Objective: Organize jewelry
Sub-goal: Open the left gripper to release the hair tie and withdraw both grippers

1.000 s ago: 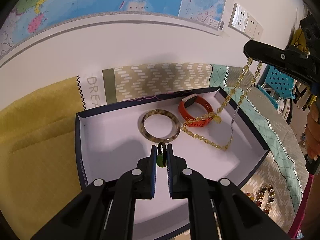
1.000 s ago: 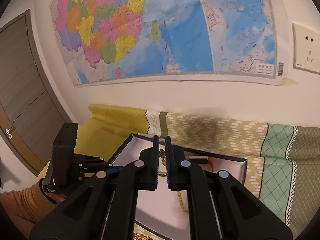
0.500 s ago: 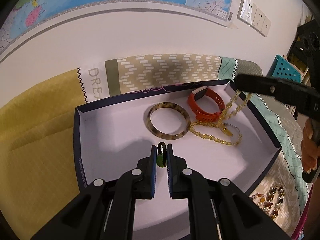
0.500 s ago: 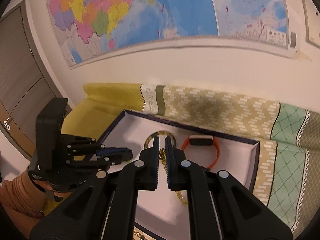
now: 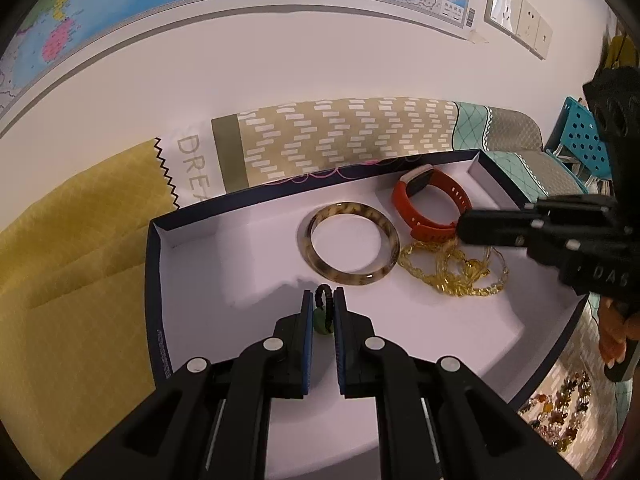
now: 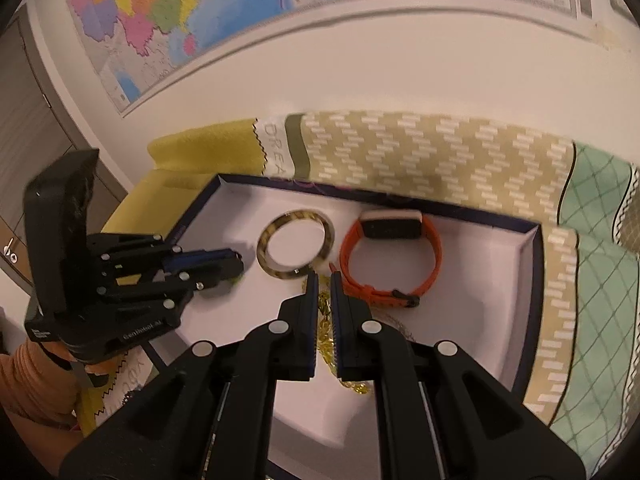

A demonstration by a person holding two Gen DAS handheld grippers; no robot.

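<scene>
Right gripper (image 6: 324, 280) around gold chain (image 5: 452, 268)

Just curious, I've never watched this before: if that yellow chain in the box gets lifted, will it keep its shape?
Probably not. The yellow chain lies in a loose heap of links, so it would likely droop. It may also snag the tortoiseshell bangle beside it.

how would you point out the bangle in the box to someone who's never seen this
Find the shallow white-lined box on the patterned cloth. Near its back wall lies the bangle, flat, left of the orange watch band and the yellow chain. It alone is a rigid, mottled brown ring.
</scene>
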